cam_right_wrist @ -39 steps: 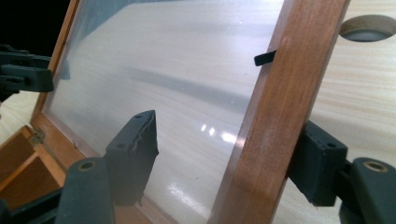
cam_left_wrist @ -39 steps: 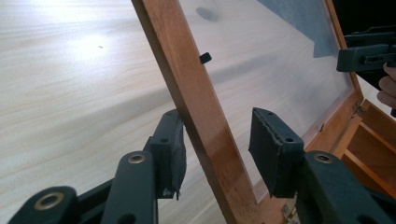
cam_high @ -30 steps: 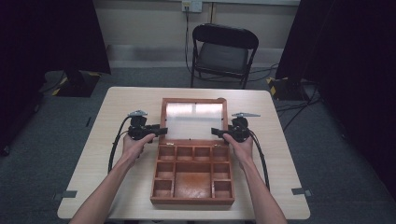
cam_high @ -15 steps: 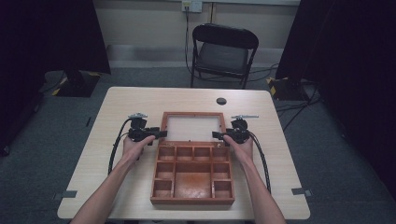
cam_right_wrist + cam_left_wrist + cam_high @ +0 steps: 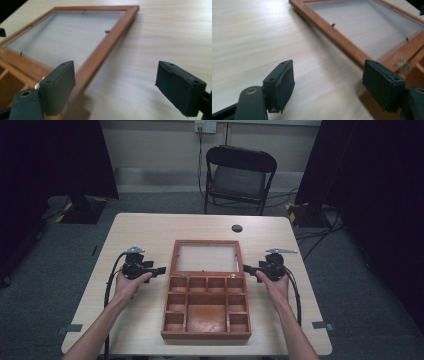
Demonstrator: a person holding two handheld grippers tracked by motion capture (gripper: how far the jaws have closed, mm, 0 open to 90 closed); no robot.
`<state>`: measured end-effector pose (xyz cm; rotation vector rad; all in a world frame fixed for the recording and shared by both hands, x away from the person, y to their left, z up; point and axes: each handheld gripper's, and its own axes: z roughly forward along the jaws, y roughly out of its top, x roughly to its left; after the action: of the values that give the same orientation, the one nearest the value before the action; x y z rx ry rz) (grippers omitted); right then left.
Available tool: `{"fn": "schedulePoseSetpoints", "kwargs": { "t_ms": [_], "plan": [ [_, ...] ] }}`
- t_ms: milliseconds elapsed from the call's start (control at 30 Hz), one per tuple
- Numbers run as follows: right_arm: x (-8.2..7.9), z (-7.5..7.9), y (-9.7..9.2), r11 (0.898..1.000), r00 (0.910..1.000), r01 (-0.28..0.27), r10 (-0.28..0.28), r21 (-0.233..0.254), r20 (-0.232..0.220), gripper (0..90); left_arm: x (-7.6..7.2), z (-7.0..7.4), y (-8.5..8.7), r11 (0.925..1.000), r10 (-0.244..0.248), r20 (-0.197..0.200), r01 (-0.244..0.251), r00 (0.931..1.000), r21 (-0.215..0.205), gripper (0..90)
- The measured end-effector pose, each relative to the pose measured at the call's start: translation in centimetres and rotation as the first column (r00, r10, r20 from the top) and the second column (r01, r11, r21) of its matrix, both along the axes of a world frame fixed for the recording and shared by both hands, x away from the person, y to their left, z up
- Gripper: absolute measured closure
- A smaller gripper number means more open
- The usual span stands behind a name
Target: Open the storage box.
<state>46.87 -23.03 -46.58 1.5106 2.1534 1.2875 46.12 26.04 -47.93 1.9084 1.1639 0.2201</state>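
A wooden box with several compartments stands open at the table's middle. Its glass-paned lid lies folded back flat on the table behind it. My left gripper rests left of the box near the hinge line, open and apart from the wood. In the left gripper view the open left gripper has bare table between its pads, with the lid frame ahead. My right gripper sits open just right of the box. The right gripper view has the right gripper open beside the lid frame.
The light wooden table has a round black grommet behind the lid. A black folding chair stands beyond the far edge. A cable trails from each gripper along the forearms. Dark curtains flank the room.
The lid has swung from upright down to flat on the table. Both grippers have let go of its sides and moved outward, away from the box.
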Motion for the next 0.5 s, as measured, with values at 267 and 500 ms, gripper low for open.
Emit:
{"fn": "schedulePoseSetpoints", "kwargs": {
  "t_ms": [267,500],
  "plan": [
    [-3.4,-0.4,-3.0,0.995,0.9993,0.011,-0.014,-0.101,-0.034,15.2,-3.2,-0.5,2.4,0.995,0.023,-0.016,-0.021,0.9996,0.097,22.4],
    [-7.1,-1.0,-5.2,0.981,0.9965,0.028,-0.043,-0.194,-0.072,15.2,-5.5,-0.7,4.1,0.9861,0.044,-0.008,-0.042,0.999,0.161,21.4]
  ]
}}
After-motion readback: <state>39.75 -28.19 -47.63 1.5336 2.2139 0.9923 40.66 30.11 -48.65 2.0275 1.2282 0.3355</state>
